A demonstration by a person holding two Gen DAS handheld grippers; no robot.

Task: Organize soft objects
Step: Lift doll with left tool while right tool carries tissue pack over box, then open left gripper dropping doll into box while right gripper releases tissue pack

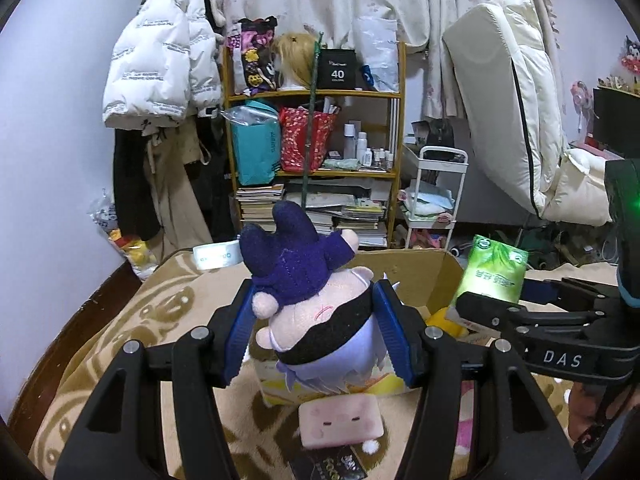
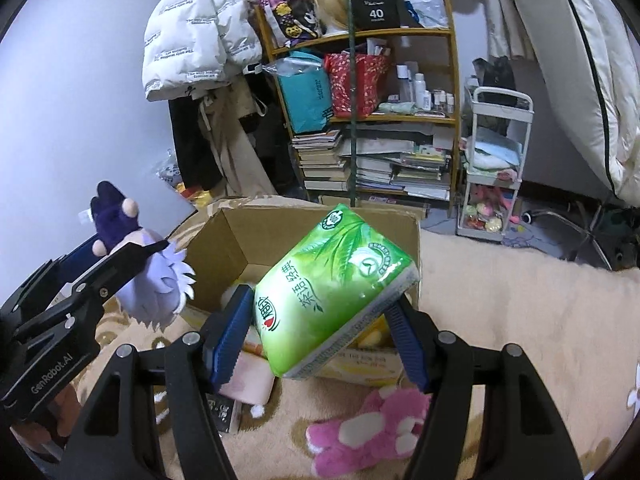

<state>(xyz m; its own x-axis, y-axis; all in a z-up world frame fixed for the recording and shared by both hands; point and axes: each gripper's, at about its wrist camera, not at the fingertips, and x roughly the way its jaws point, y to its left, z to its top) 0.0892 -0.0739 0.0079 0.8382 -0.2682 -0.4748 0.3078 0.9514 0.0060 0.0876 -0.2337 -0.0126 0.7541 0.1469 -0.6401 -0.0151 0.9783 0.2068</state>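
My left gripper [image 1: 316, 320] is shut on a plush doll [image 1: 312, 292] with a purple outfit and pale lilac hair, held upside down above the blanket, near the open cardboard box [image 1: 420, 276]. The doll also shows at the left of the right wrist view [image 2: 152, 280]. My right gripper [image 2: 320, 332] is shut on a green tissue pack [image 2: 336, 284] and holds it tilted over the box [image 2: 236, 240]. The pack also shows in the left wrist view [image 1: 492, 276]. A pink flat plush [image 1: 340, 420] and a pink bear plush [image 2: 368, 428] lie on the blanket.
A patterned beige blanket [image 1: 168, 320] covers the bed. Yellow items lie inside the box [image 1: 444, 320]. A cluttered wooden shelf [image 1: 312, 140], a white cart [image 2: 496, 168], hanging coats [image 1: 160, 64] and a folded white mattress [image 1: 520, 120] stand behind.
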